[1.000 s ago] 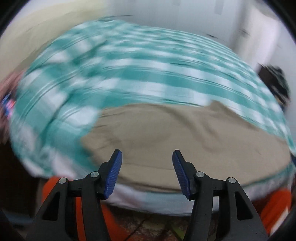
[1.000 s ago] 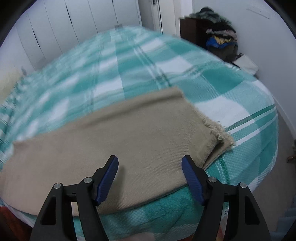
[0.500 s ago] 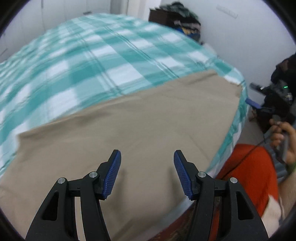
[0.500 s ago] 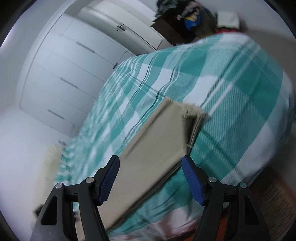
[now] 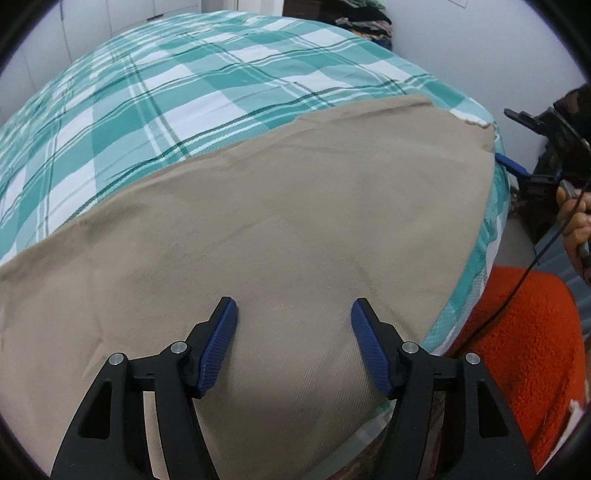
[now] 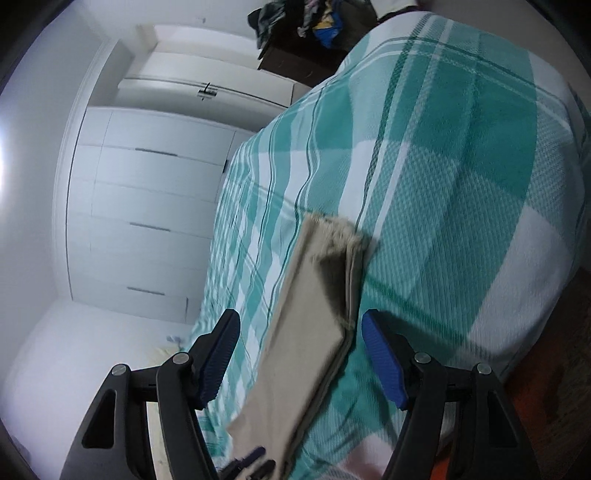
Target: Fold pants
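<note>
Tan pants [image 5: 280, 229] lie folded lengthwise along the near edge of a bed with a green and white checked cover [image 5: 184, 85]. My left gripper [image 5: 293, 345] is open and empty, just above the pants. In the right wrist view, which is rolled sideways, the pants [image 6: 314, 325] show as a narrow strip with a frayed hem. My right gripper [image 6: 299, 356] is open and empty, off the bed past the hem end. It also shows at the right edge of the left wrist view [image 5: 524, 171], held in a hand.
An orange fleece garment [image 5: 517, 354] is at the right, beside the bed edge. White wardrobe doors [image 6: 147, 206] line the far wall. A dark cabinet heaped with clothes [image 6: 306, 33] stands by the bed's far corner.
My left gripper has swung right and come down close over the pants. My right gripper has drawn back off the bed's hem end and rolled sideways. Both stayed open.
</note>
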Tool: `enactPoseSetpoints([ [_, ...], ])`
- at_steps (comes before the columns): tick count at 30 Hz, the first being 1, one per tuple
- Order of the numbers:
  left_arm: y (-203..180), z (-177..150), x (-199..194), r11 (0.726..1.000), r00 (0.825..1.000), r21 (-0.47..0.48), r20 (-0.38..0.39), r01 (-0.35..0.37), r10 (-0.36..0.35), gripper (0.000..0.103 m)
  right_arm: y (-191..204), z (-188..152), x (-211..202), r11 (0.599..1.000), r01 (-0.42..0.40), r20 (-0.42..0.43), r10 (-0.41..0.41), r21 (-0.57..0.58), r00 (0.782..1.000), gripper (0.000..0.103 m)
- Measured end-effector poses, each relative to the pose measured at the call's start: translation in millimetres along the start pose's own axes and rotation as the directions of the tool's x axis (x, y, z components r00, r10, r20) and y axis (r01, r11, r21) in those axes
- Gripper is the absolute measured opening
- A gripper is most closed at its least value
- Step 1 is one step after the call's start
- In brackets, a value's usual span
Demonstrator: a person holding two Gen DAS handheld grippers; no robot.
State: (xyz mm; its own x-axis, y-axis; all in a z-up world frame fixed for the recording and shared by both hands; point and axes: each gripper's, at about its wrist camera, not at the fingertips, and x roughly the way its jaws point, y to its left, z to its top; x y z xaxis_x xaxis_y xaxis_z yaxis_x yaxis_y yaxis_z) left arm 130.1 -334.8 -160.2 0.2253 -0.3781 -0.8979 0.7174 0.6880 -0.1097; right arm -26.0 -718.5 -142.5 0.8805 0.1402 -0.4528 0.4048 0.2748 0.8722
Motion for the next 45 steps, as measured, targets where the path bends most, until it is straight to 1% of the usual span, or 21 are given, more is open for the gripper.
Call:
enactPoseSetpoints([
  [2,-2.5,-0.7,2.0,1.000,1.000,0.005,0.001,-0.014,0.014,0.067,0.0,6.5,11.5,1.000,0.008,-0.038,-0.008,0.000,0.999,0.068],
  [5,-2.7,-1.5,3.7,1.000,1.000,-0.001,0.006,-0.018,0.018,0.068,0.9,12.9,29.6,0.992,0.121,-0.096,-0.123,-0.018,0.988,0.052],
  [9,-7.5,-4.1,9.2,0.999,0.999,0.001,0.014,-0.046,0.046,0.071,13.7,17.9,47.8,0.975,0.199,-0.095,-0.209,-0.103,0.973,0.051],
  [11,-8.5,-4.3,7.9,0.998,0.998,0.006,0.015,-0.066,0.066,0.076,18.3,18.8,59.4,0.958,0.237,-0.103,-0.255,-0.159,0.962,0.024],
  [12,-6.0,-3.3,4.4,0.997,0.997,-0.003,-0.002,-0.071,0.071,0.079,22.2,19.3,63.4,0.936,0.285,-0.096,-0.309,-0.206,0.946,0.008],
  [14,7.3,-4.3,-9.0,0.998,0.999,-0.058,-0.028,-0.037,0.036,0.081,38.4,15.8,60.1,0.920,0.304,-0.063,-0.329,-0.248,0.942,0.008],
  [16,33.9,-13.6,-33.5,0.987,1.000,-0.160,0.007,0.019,-0.018,0.082,66.9,8.1,49.3,0.926,0.237,-0.036,-0.258,-0.293,0.965,0.008],
  [19,79.5,-33.1,-60.5,0.961,0.999,-0.274,0.036,0.027,-0.018,0.083,137.4,-20.1,33.6,0.884,0.123,-0.034,-0.154,-0.452,0.987,0.008],
  [22,139.6,-61.8,-87.7,0.911,0.998,-0.412,0.046,-0.017,0.039,0.083,220.0,-63.5,30.4,0.799,-0.015,-0.087,-0.047,-0.601,0.995,0.008],
  [25,191.4,-95.7,-119.0,0.846,0.992,-0.533,0.086,-0.033,0.093,0.083,280.6,-118.9,35.4,0.700,-0.128,-0.167,0.013,-0.702,0.986,0.008],
  [29,242.3,-148.0,-150.0,0.760,0.980,-0.648,0.117,-0.048,0.162,0.083,334.3,-217.8,60.9,0.570,-0.288,-0.329,0.033,-0.769,0.944,0.008],
  [31,258.4,-176.5,-157.4,0.722,0.974,-0.689,0.112,-0.068,0.199,0.083,338.1,-268.0,80.0,0.520,-0.344,-0.398,0.009,-0.782,0.917,0.015],
  [32,263.3,-188.3,-158.9,0.708,0.971,-0.702,0.109,-0.076,0.213,0.083,332.3,-295.2,89.0,0.511,-0.366,-0.433,-0.014,-0.778,0.901,0.019],
  [34,273.1,-215.5,-158.9,0.680,0.964,-0.727,0.100,-0.099,0.247,0.083,311.5,-332.9,102.1,0.525,-0.423,-0.521,-0.046,-0.738,0.852,0.055],
  [35,276.3,-228.5,-158.2,0.669,0.961,-0.735,0.096,-0.108,0.260,0.083,299.9,-353.4,110.2,0.540,-0.442,-0.555,-0.055,-0.716,0.830,0.057],
  [36,279.3,-239.6,-157.3,0.664,0.959,-0.740,0.099,-0.106,0.264,0.083,288.1,-365.1,117.7,0.548,-0.443,-0.560,-0.058,-0.710,0.827,0.057],
  [39,283.2,-251.0,-160.4,0.674,0.958,-0.736,0.142,-0.068,0.251,0.082,248.0,-372.6,116.3,0.565,-0.365,-0.502,-0.103,-0.740,0.859,0.057],
  [40,282.8,-246.3,-160.7,0.677,0.955,-0.733,0.150,-0.065,0.254,0.082,237.5,-367.3,115.6,0.563,-0.317,-0.461,-0.131,-0.763,0.878,0.056],
  [41,281.8,-243.2,-160.8,0.686,0.954,-0.726,0.166,-0.054,0.251,0.082,228.7,-354.5,116.7,0.543,-0.237,-0.381,-0.168,-0.805,0.909,0.056],
  [43,275.2,-235.8,-157.2,0.710,0.955,-0.704,0.192,-0.025,0.224,0.082,220.9,-343.4,113.2,0.527,-0.127,-0.263,-0.192,-0.841,0.946,0.055],
  [45,268.6,-233.6,-154.3,0.732,0.960,-0.682,0.198,-0.010,0.197,0.082,210.7,-316.7,126.5,0.546,-0.060,-0.204,-0.208,-0.836,0.956,0.054],
])
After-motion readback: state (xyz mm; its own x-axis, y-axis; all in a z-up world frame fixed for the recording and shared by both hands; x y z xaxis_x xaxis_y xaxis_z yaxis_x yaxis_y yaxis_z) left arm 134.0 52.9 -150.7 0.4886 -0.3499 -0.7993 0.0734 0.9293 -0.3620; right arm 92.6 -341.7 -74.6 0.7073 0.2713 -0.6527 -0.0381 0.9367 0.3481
